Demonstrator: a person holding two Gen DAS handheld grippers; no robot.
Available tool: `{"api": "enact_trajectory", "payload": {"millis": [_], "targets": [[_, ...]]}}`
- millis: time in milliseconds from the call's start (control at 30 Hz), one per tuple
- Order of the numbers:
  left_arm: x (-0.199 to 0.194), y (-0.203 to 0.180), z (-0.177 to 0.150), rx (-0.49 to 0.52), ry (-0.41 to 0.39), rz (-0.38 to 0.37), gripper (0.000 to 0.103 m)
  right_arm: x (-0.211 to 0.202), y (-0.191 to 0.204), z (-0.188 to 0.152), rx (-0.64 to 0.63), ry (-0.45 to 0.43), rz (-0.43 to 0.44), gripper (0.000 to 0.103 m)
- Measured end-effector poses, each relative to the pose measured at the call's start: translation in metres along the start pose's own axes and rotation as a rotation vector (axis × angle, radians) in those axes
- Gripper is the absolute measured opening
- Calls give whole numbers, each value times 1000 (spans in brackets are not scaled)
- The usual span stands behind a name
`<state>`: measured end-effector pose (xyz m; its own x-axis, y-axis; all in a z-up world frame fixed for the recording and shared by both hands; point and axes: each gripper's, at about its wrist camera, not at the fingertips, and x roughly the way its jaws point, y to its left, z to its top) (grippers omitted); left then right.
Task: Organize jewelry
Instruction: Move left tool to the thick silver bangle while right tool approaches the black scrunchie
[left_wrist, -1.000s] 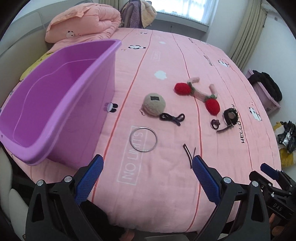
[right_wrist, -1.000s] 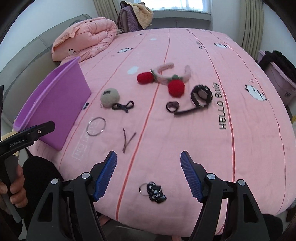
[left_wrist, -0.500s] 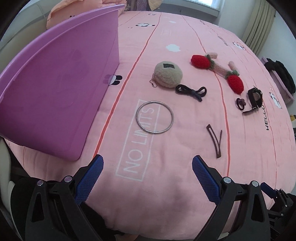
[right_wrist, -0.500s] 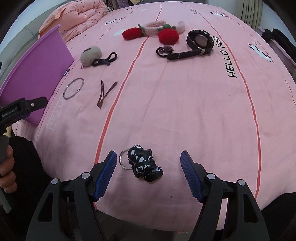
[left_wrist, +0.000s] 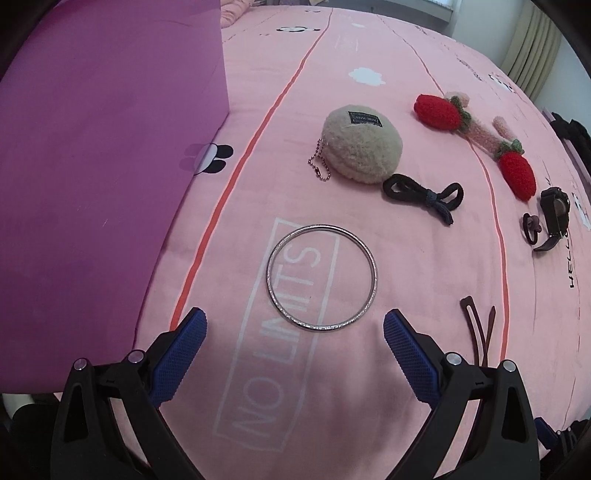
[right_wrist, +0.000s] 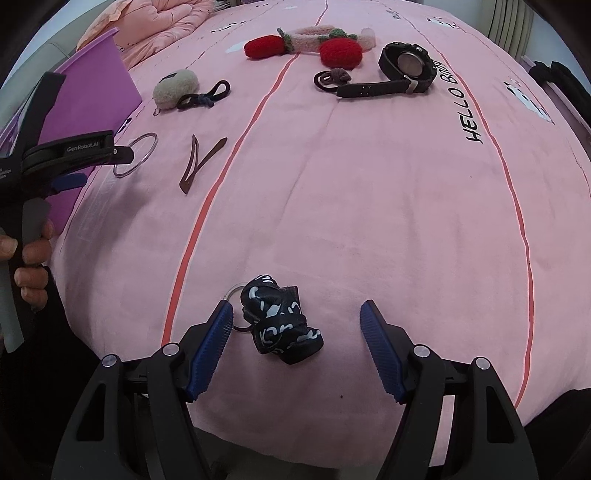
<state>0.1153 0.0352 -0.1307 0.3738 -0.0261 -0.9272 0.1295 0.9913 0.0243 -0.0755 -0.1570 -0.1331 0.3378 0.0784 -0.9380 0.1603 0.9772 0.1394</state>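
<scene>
A silver bangle (left_wrist: 321, 277) lies flat on the pink bedspread, just beyond my open left gripper (left_wrist: 294, 326). It also shows in the right wrist view (right_wrist: 136, 154). A black patterned keychain strap (right_wrist: 279, 320) with a key ring lies between the fingertips of my open right gripper (right_wrist: 297, 310). A purple plastic bin (left_wrist: 92, 166) stands to the left of the bangle. Further out lie a beige plush keychain (left_wrist: 362, 146), a black bow hair tie (left_wrist: 424, 195), a brown hair clip (left_wrist: 478, 328), a black watch (right_wrist: 404, 68) and a strawberry headband (left_wrist: 476, 125).
A small dark hair tie (right_wrist: 332, 78) lies beside the watch strap. A folded pink quilt (right_wrist: 162, 22) sits at the far left of the bed. The bed's front edge runs under both grippers. The person's hand (right_wrist: 31, 254) holds the left gripper's handle.
Both grippers have moved forward and down. The left one has come close to the bangle. The right one now has the black strap between its open fingers.
</scene>
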Motion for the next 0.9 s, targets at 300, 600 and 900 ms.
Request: {"api": "enact_trajectory", "payload": {"millis": [300, 600, 900], "targets": [[24, -7, 10, 12, 20, -2, 95, 7, 7, -1, -39, -4, -36, 68], [37, -9, 15, 19, 0, 4, 97, 12, 11, 1, -77, -11, -71, 68], [34, -17, 14, 71, -25, 8, 81, 12, 19, 3, -132, -20, -88, 57]]}}
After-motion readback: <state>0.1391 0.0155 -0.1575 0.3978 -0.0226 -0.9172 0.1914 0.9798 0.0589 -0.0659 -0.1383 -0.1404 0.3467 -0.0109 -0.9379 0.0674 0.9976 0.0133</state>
